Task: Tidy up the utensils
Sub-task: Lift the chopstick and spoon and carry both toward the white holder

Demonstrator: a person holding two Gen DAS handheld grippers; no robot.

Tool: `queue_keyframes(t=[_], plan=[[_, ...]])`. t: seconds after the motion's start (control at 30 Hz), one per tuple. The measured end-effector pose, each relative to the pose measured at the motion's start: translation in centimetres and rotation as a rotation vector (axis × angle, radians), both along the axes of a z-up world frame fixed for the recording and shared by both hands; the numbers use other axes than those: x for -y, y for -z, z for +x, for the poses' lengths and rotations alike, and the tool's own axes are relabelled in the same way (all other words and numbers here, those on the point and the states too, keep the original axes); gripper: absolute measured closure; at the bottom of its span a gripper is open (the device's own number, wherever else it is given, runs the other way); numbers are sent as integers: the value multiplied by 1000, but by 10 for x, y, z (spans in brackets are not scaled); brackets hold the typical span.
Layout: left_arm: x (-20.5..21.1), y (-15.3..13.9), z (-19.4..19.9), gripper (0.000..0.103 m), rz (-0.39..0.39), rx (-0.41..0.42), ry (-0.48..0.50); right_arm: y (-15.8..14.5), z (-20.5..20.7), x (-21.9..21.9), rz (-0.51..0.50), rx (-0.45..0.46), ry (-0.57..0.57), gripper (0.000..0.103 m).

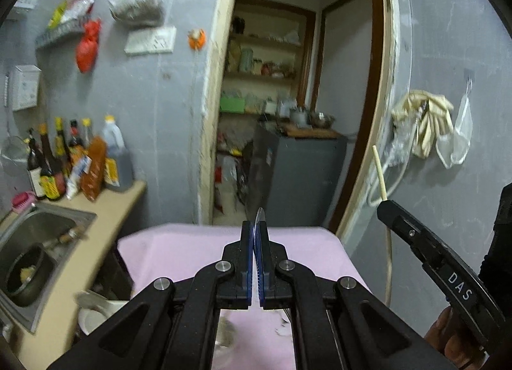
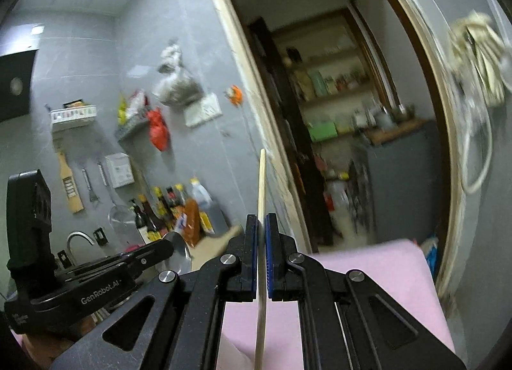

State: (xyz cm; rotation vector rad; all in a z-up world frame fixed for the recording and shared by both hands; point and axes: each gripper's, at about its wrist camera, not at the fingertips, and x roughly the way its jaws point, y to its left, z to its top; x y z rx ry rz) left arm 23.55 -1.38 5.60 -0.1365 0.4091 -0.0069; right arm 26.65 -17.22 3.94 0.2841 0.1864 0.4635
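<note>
chopstick point(image 2: 261, 210) clamped in the right gripper point(image 2: 262, 226), running straight up between the two blue pads: its long axis lies along the fingers, one end reaching well above the fingertips against the grey wall, the other end passing back down below the jaws and out of the bottom of the right wrist view. the jaws are clenched on it, pads touching the pale wood on both sides.

left gripper point(image 1: 258, 232) is likewise clenched, on a thin metal utensil point(image 1: 260, 213) seen edge-on (most likely a spoon, since the right wrist view shows a rounded shiny bowl beyond the left fingertips). only a short sliver of metal sticks out past the pads in the left wrist view.

both tools are held up in the air over a pink cloth-covered table point(image 1: 179, 248), pointing toward a doorway point(image 1: 304, 98) into a storeroom. to the left is a counter with a steel sink point(image 1: 48, 226) and a row of sauce bottles point(image 1: 73, 162).

in the left wrist view the right gripper appears at the right edge, its chopstick slanting up and to the left. the two grippers are side by side and apart, not touching.

no holder or tray for the utensils shows in either view, so which hand is nearer the target cannot be told; judging by the task, each piece is mid-carry.
</note>
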Motion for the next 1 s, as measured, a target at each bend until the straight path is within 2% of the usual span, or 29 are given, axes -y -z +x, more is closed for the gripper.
queue_keyframes(t=[0.2, 0.37, 0.5, 0.7, 0.83, 1.0], plan=[[-57, -29, -22, 100, 30, 102, -83, -36, -17, -34, 48, 139, 12, 99], [-106, -33, -35, 101, 75, 153, -177, -40, -22, -56, 134, 205, 47, 99], [-137, -22, -38, 101, 105, 162, -240, -24, -20, -78, 191, 226, 66, 99], [-161, 6, -34, 101, 98, 164, -287, 16, -7, -106, 183, 216, 96, 99], [-163, 25, -29, 101, 98, 171, -294, 39, 1, -113, 154, 200, 109, 99], [-152, 41, -24, 101, 170, 199, -297, 59, 8, -114, 149, 168, 105, 99]])
